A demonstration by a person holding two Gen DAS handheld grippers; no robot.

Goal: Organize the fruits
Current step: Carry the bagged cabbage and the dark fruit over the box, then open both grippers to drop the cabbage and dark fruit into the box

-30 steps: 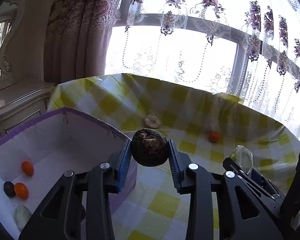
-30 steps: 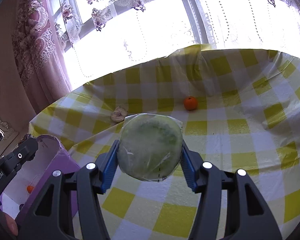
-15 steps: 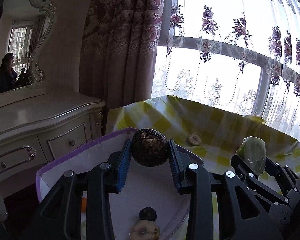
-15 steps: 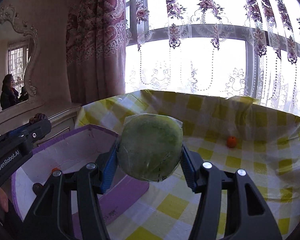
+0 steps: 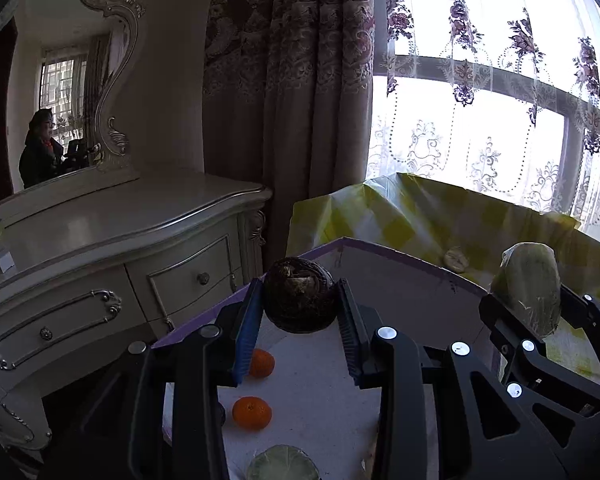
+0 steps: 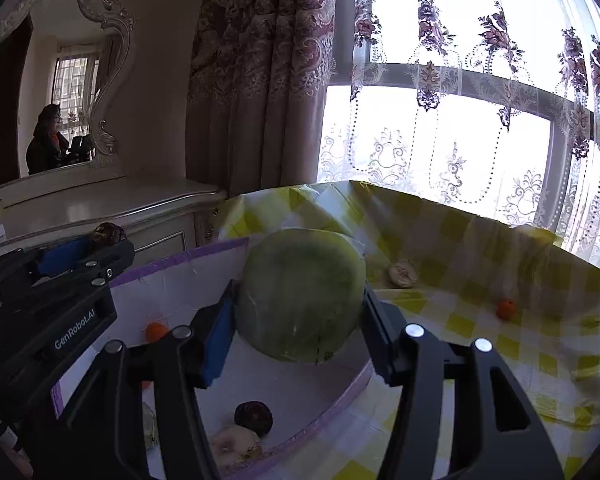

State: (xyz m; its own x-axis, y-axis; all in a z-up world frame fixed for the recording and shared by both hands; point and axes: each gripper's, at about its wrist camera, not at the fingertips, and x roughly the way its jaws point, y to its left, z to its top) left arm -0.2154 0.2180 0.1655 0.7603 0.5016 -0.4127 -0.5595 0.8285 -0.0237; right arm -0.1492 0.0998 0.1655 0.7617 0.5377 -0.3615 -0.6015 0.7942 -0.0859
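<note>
The left gripper [image 5: 299, 316] is clamped on a dark, wrinkled round fruit [image 5: 299, 300], its blue pads [image 5: 246, 330] pressing both sides, and holds it above the white floor of a purple-edged box [image 5: 400, 254], near the box's far wall. On the box floor below it lie two small oranges [image 5: 252, 412], one partly hidden behind the left finger, with a pale green wrapped fruit [image 5: 282, 465] toward the near edge. The right gripper [image 6: 300, 320] grips a large pale green melon in clear wrap [image 6: 300, 296] at a middling width, the fingers tight against its flanks, over the box's right-hand part. In the right wrist view the box floor also holds another dark wrinkled fruit [image 6: 253, 417] touching a pale, ring-shaped fruit [image 6: 236, 446] near the front wall, and an orange [image 6: 156, 331] by the far wall. Outside the box, on the yellow-checked tablecloth [image 6: 480, 280], a pale brownish fruit [image 6: 403, 274] sits near the far edge and a lone small orange [image 6: 505, 309] lies farther right, well apart from the box. A cream dresser [image 5: 112, 248] with a mirror [image 5: 68, 92] stands left of the table, beside heavy patterned curtains [image 5: 288, 92].
</note>
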